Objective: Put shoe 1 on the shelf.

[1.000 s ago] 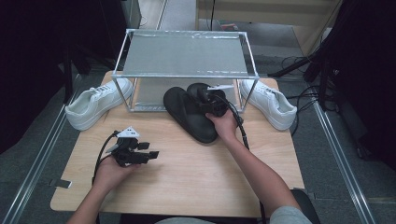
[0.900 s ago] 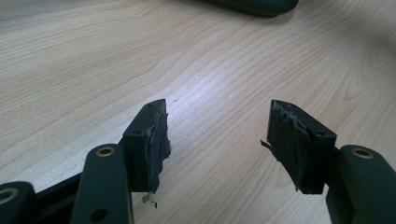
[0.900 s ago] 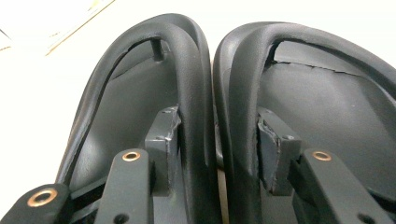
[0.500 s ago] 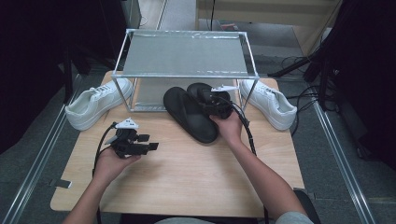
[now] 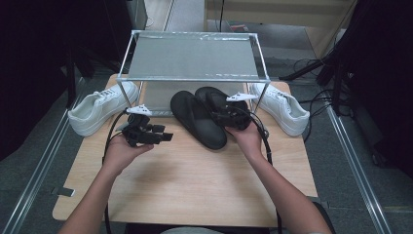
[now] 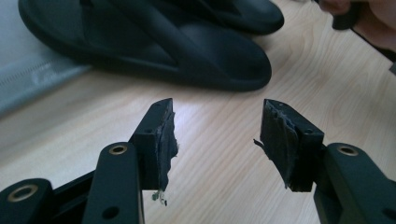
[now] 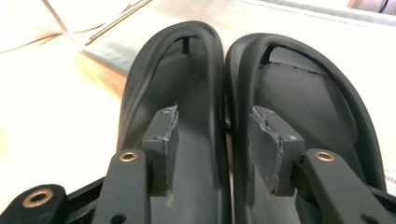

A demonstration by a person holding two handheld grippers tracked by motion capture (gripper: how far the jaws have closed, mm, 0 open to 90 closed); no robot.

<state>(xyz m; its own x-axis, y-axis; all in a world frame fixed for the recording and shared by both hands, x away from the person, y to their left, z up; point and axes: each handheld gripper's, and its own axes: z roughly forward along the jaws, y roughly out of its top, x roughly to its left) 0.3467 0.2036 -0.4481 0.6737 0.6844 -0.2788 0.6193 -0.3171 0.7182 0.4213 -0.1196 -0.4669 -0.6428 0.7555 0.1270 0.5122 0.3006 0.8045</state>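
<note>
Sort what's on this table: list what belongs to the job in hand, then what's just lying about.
In the job:
- pair of black sandals
- right hand-held gripper, jaws straddling the sandals' touching inner edges
- left hand-held gripper, open, pointed at the sandals

Lying about:
- left white sneaker
- right white sneaker
- metal rack

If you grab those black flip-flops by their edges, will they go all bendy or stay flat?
The black flip-flops look like thick moulded foam or rubber, so they would probably sag a little, not flop over. They look light for their size. Lying flat on the wooden table, they should slide rather than roll or tip, though a rubbery sole might drag.
</note>
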